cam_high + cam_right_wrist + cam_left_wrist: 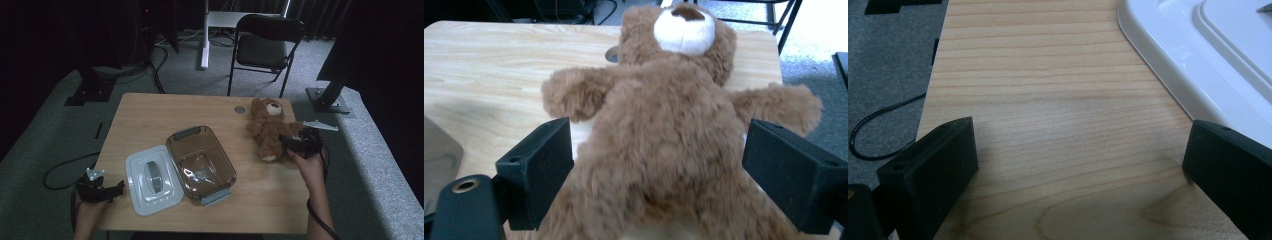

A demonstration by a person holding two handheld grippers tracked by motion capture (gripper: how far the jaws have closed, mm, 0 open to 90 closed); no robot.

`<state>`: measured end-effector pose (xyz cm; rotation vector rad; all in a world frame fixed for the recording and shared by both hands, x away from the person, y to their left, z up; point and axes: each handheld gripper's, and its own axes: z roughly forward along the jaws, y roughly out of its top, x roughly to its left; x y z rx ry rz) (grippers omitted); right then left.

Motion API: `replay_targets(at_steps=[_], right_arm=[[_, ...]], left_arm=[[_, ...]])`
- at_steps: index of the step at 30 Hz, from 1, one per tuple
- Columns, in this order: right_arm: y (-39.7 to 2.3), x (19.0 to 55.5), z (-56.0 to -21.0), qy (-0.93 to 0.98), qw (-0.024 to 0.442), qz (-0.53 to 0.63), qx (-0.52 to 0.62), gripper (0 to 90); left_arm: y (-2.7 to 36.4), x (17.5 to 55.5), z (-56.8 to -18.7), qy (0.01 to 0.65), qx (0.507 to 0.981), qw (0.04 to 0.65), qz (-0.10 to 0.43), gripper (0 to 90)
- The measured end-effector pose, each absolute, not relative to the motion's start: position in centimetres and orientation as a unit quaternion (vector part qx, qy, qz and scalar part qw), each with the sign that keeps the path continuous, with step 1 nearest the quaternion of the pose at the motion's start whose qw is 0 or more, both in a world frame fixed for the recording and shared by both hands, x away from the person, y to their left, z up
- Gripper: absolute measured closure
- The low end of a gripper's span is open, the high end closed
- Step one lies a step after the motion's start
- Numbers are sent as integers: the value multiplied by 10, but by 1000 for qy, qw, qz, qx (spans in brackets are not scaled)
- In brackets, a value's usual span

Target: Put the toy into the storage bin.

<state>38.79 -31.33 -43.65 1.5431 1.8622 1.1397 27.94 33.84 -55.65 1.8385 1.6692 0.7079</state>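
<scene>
A brown teddy bear [267, 127] lies on its back near the right edge of the wooden table [150, 112], head pointing away. My right gripper [296, 143] is open at the bear's lower body. In the right gripper view the bear [664, 100] lies between the two black jaws of that gripper [659, 155], which stand wide on either side of its belly. A clear brownish container [200, 162] stands open at the table's middle, with its white lid [150, 181] flat beside it. My left gripper [109, 190] hovers open at the front left corner, over bare wood [1068, 125], next to the lid [1198, 55].
A small metal disc [239, 109] is set in the tabletop behind the bear. A black folding chair [267, 45] stands beyond the table. Dark stands flank it left [90, 85] and right [332, 85]. A cable [60, 172] loops on the carpet at left.
</scene>
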Motion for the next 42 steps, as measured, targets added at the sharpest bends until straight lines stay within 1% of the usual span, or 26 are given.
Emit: replay_targets(at_steps=[3,13,18,22,23,25,26,28,34,40,42], right_arm=[[-310,397,-434,680,236,408,561,121],[-307,431,-428,677,227,402,574,121],[-305,449,-435,675,211,391,589,121],[-301,459,-453,680,206,360,605,121],[-301,461,-457,680,205,353,609,121],[-301,464,-471,687,186,334,618,117],[-299,465,-481,698,171,319,618,107],[-299,465,-495,701,145,329,616,106],[-289,461,-499,707,167,323,607,106],[-286,460,-500,709,166,320,606,111],[-285,461,-501,711,163,317,607,135]], left_arm=[[338,280,-557,621,685,277,263,18],[338,280,-557,621,685,277,263,19],[338,280,-557,621,685,277,263,19],[338,280,-557,621,684,277,263,19],[338,280,-557,621,684,277,263,18],[338,280,-557,621,684,277,263,18],[338,280,-557,621,684,277,263,18],[338,280,-557,621,685,277,263,18],[338,280,-557,621,685,277,263,19],[338,280,-557,621,685,277,263,19],[338,280,-557,621,684,277,264,19]])
